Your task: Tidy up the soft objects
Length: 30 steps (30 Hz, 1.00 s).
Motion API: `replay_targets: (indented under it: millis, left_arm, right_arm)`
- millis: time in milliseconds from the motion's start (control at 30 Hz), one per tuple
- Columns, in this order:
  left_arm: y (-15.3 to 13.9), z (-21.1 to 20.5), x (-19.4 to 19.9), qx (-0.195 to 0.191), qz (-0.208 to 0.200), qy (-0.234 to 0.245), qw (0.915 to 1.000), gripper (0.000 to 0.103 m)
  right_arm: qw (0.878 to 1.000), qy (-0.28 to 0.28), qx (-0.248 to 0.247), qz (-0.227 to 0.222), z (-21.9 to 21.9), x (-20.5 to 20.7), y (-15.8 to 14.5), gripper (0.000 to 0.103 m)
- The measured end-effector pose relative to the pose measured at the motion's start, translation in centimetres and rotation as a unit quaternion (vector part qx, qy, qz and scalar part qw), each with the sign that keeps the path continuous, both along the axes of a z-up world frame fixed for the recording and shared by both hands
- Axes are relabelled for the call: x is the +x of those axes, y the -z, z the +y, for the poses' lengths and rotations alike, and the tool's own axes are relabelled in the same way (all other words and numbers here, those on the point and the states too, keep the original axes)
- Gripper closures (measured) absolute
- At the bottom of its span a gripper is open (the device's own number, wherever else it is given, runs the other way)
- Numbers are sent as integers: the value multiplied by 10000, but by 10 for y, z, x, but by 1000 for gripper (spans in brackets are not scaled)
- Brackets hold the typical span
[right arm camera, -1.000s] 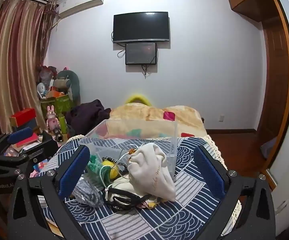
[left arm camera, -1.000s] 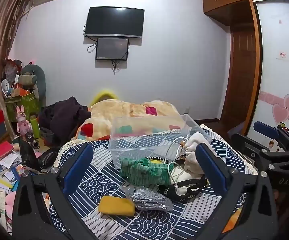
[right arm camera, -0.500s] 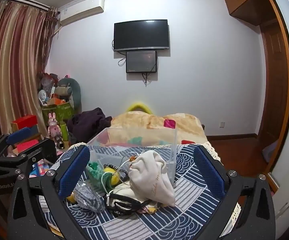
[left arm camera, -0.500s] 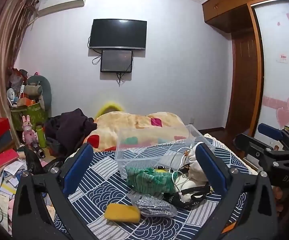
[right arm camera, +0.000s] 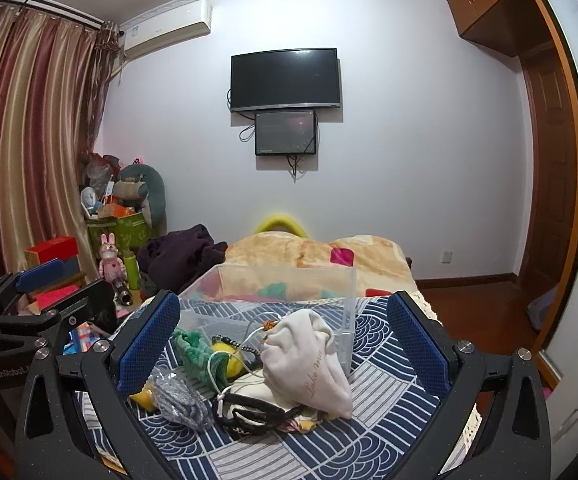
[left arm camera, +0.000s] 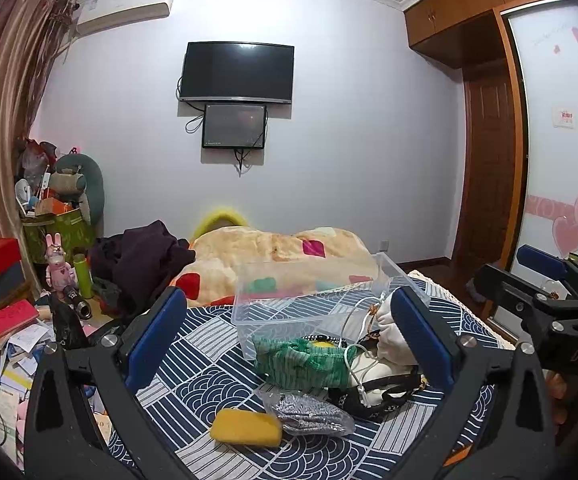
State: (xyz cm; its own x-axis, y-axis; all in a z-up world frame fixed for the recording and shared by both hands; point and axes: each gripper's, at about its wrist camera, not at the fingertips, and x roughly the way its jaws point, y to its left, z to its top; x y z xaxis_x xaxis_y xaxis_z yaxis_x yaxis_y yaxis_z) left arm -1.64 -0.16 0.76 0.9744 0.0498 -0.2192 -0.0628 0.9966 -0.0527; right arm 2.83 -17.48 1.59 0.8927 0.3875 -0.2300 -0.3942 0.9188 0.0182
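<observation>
Left wrist view: your left gripper [left arm camera: 289, 336] is hovering with its blue pads spread wide and nothing between them, above a blue-and-white patterned cloth [left arm camera: 193, 376]. You are looking at a clear plastic bin [left arm camera: 313, 300] sitting at the far side of the cloth, with the soft items lying in a cluster just in front of it. Items: a green knitted piece [left arm camera: 301, 360] touching the bin's near wall; a yellow sponge [left arm camera: 247, 432] lying nearest the camera; a grey mesh bundle [left arm camera: 309, 416] lying just beside the sponge; a cream drawstring pouch [left arm camera: 389, 340] partly hiding behind the right pad; a black strap [left arm camera: 373, 396] curling below the pouch. A yellow ball appears to be tucked behind the knit, though only a sliver is showing. Your right gripper [left arm camera: 549, 280] is showing at the right edge, off the cloth.

Right wrist view: your right gripper [right arm camera: 285, 340] is likewise standing wide open and holding nothing, with the cluster lying between its pads. The cream drawstring pouch [right arm camera: 309, 364] is sitting in the middle, leaning against the bin [right arm camera: 285, 284]. The yellow ball [right arm camera: 225, 354] is resting between the pouch and the green knitted piece [right arm camera: 193, 344]. The grey mesh bundle [right arm camera: 181, 400] is lying at the near left, the black strap [right arm camera: 257, 408] in front of the pouch. Your left gripper [right arm camera: 33, 284] is showing at the left edge.
</observation>
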Motion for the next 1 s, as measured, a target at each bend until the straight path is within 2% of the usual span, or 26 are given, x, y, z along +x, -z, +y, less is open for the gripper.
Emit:
replay_targets:
  millis: [1000]
  left_arm:
    - [-6,-3,-3,125,-43,-3,9999,0]
  right_arm:
    - [9999,-36,51,-81,2,-5,-5,0]
